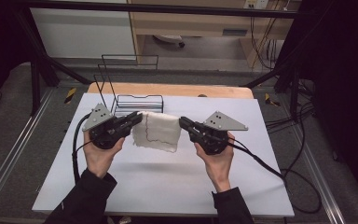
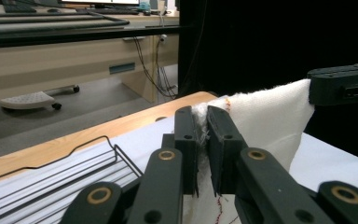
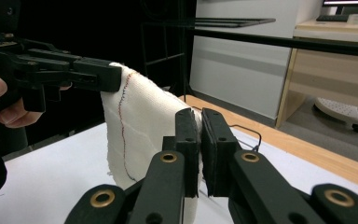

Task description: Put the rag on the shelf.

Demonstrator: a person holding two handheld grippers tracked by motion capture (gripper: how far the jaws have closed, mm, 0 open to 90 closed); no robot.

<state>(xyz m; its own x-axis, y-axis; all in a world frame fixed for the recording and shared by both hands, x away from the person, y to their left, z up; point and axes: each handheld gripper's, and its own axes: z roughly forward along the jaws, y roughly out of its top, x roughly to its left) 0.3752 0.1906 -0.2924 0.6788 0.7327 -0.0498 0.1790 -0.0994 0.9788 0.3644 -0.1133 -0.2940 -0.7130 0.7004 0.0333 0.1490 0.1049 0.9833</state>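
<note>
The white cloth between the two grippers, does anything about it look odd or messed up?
Mostly no. The white cloth hangs clear of the table, pinched at its top corners by the left gripper and right gripper. Its bottom edge looks frayed, and a dark thread wanders across it.

White cloth [image 1: 157, 130] with a thin, seemingly red-and-dark stitched line; black wire rack [image 1: 137, 100].

Pretty even overhead light on the white table [image 1: 168, 186], with a soft shadow under the hanging cloth [image 1: 157, 129], dark murky corners in the high view, and the near jaws look a bit soft in both gripper views.
</note>
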